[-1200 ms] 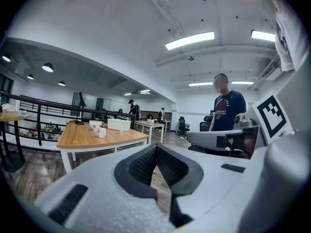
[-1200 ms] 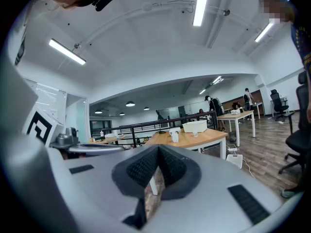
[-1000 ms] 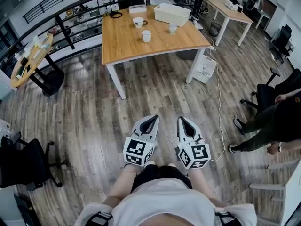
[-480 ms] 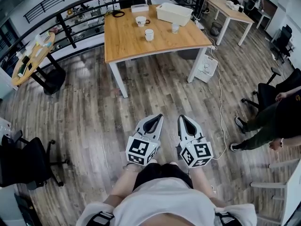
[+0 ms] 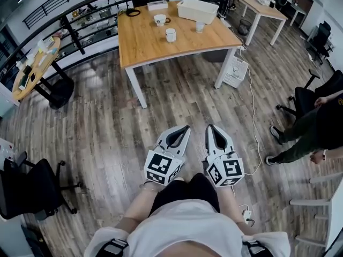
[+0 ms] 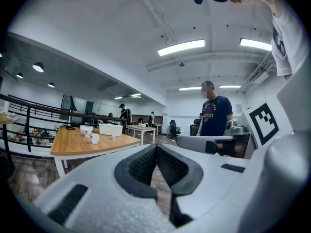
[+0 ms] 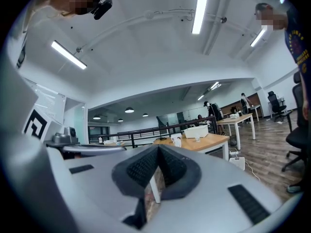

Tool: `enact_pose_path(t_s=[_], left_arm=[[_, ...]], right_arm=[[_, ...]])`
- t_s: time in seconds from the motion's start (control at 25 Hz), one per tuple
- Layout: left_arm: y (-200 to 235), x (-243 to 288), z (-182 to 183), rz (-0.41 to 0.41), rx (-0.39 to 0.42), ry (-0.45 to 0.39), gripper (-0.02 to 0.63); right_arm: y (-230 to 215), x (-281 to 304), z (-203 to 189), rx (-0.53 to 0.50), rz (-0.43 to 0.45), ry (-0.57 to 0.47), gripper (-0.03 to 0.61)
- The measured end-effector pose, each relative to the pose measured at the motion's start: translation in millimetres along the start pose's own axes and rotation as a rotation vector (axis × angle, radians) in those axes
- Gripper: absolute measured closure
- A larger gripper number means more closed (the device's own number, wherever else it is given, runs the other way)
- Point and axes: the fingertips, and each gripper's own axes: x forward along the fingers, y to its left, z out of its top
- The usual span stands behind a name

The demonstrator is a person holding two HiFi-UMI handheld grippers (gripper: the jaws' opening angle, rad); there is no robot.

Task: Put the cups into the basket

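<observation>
Nothing is done yet: the cups stand on the far counter outside the basket, well apart from the left gripper and right gripper, whose fingers are closed and empty.

The head view looks steeply down from above onto the left gripper and right gripper, close below. Each gripper view faces level across the room. All three share the distant wooden table.
</observation>
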Motion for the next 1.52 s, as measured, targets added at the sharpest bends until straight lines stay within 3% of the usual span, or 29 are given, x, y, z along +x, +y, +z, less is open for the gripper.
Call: enact_pose_path(t_s=[0.36,0.68,1.52], left_arm=[[14,13,-6,-0.002,-0.029,0.001,0.606],[31,45,-16,0.009,-0.037,0.023,0.606],[140,235,2,0.094,-0.064,0.026,0.606]], right_arm=[[-18,8,1,0.006,-0.051,-0.017,0.572],[-41,36,-10,-0.024,-0.041,0.017,0.572],[-175,220,16,-0.017,0.003,0.02,0.572]])
